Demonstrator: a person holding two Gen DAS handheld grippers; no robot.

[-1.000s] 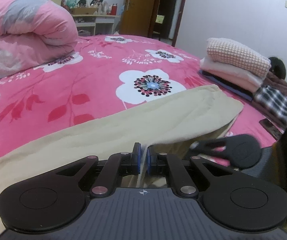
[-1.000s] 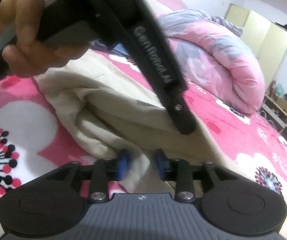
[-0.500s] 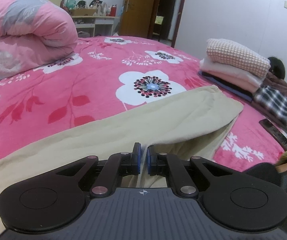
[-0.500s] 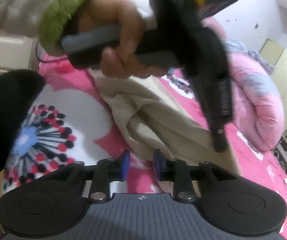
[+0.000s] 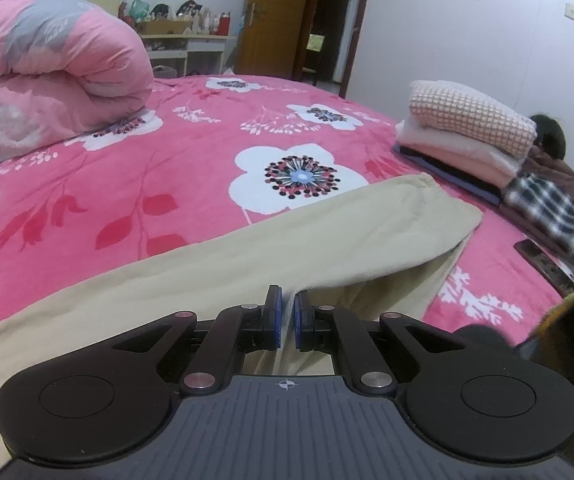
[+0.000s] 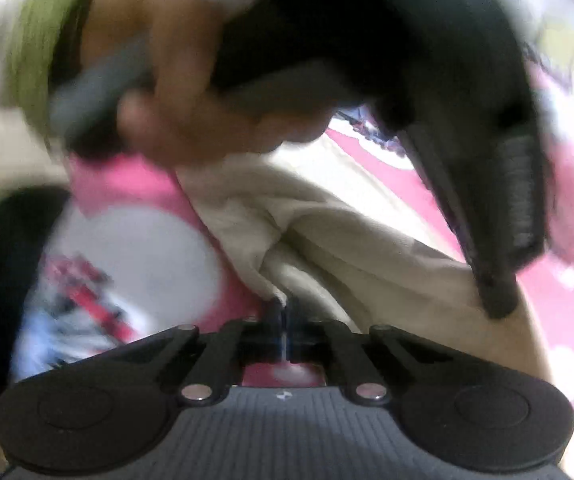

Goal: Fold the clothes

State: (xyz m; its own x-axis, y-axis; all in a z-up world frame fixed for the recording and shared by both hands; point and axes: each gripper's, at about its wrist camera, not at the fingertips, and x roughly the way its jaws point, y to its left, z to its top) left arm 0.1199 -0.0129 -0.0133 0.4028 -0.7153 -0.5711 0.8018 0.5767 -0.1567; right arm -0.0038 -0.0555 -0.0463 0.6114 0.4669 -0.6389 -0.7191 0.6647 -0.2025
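A beige garment [image 5: 271, 248] lies spread across the pink flowered bed [image 5: 167, 160], its far end near the stack of folded clothes. My left gripper [image 5: 286, 312] is shut on the garment's near edge, with cloth pinched between the blue pads. In the blurred right wrist view the same beige garment [image 6: 367, 248] is bunched up, and my right gripper [image 6: 284, 316] is shut on a fold at its corner. The left gripper's body [image 6: 467, 132] and the hand holding it fill the top of that view, with its tip pressing the cloth.
A rolled pink and grey quilt [image 5: 47, 72] lies at the far left of the bed. A stack of folded clothes [image 5: 467, 140] and a plaid garment [image 5: 547, 216] sit at the right edge, with a phone [image 5: 543, 264] beside them. A door and a desk stand beyond.
My right gripper has closed from open onto a fold of the beige garment and moved in under the left gripper. My left gripper has stayed shut on the cloth and barely moved.
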